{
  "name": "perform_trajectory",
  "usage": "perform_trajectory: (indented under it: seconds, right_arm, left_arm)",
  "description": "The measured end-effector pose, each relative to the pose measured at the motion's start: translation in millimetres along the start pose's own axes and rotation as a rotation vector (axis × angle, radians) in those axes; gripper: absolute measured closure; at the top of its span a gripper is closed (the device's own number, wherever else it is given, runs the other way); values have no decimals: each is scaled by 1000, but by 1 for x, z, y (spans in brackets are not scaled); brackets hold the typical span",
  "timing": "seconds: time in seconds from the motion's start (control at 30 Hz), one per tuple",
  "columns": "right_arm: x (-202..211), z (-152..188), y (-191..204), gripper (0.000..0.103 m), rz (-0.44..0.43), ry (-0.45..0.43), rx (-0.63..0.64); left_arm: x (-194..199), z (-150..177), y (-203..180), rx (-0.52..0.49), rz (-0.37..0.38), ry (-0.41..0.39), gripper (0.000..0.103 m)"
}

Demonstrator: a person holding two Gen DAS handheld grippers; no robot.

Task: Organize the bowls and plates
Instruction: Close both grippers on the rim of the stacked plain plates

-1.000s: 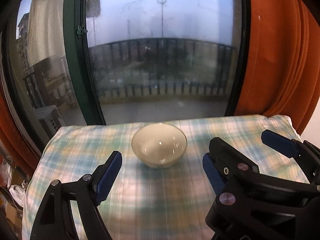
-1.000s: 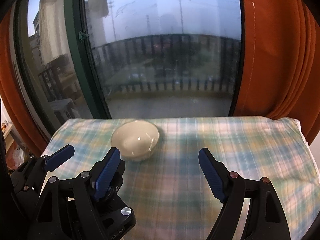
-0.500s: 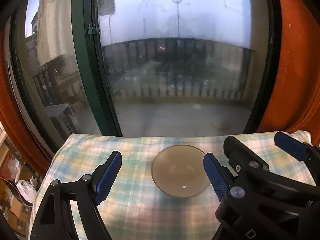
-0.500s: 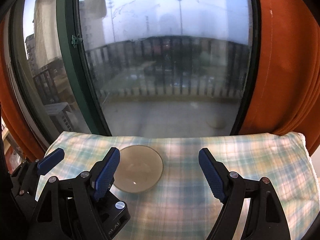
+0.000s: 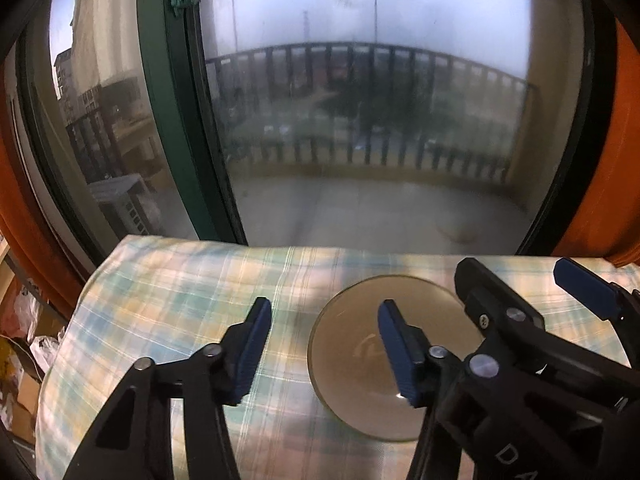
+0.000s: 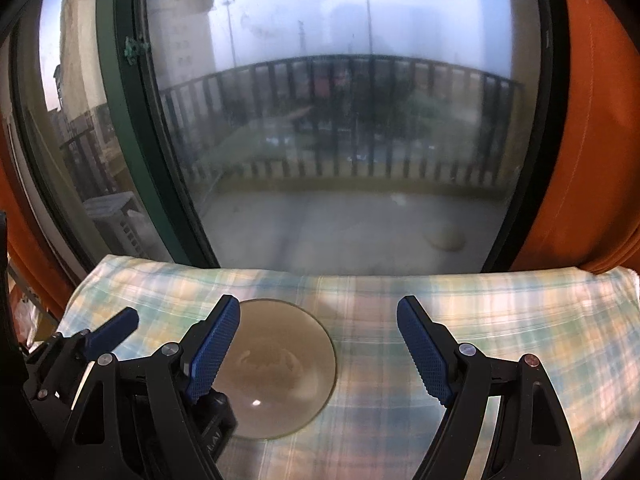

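A cream bowl sits on the plaid cloth, seen from above. It also shows in the right wrist view. My left gripper is open and empty, and its right finger hangs over the bowl. My right gripper is open and empty; its left finger overlaps the bowl's left side and its right finger is over bare cloth. The right gripper stands just right of the left one. I cannot tell how far above the bowl either gripper is.
The cloth-covered table ends at a large glass door with a green frame. Orange curtains hang at both sides. Bags and clutter lie on the floor at the left.
Both grippers have moved forward and higher over the bowl, which now appears nearer and from above. The left gripper's fingers stand closer together than before.
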State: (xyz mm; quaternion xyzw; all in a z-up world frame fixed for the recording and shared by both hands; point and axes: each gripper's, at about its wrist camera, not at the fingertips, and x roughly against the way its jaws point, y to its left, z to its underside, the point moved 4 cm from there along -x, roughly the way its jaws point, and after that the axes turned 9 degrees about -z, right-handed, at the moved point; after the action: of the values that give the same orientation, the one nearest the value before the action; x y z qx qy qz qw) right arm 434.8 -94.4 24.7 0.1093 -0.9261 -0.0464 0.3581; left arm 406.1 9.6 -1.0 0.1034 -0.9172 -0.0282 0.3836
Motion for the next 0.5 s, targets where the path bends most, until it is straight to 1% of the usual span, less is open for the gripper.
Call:
perform_trajectory:
  seconds: [0.07,0.13,0.2,0.23,0.37,0.47,0.5]
  right_arm:
    - [-11,4,-5,24,5,14,-12]
    - [-21,8,-10,33,6,36,-22]
    - [-31,15,-16,37,7,59,-28]
    - [-36,17,-18,41,10,68,-28]
    - [-50,28,-21,50,10,103,-37]
    - [-58,35,-21,59,2,137,-51]
    - [-60,37,-22,65,1,145,-55]
  left_arm:
    - [-10,3,-2,2,-11,12,55]
    - [-19,8,-5,-3,-17,27,59]
    - [-26,11,-8,-11,-16,44,62]
    - [-30,14,-10,-18,-15,56,63]
    - [-36,20,-15,-49,-20,63,66]
    - [-39,24,-17,-63,-23,75,67]
    - [-41,25,-18,-62,-20,79,68]
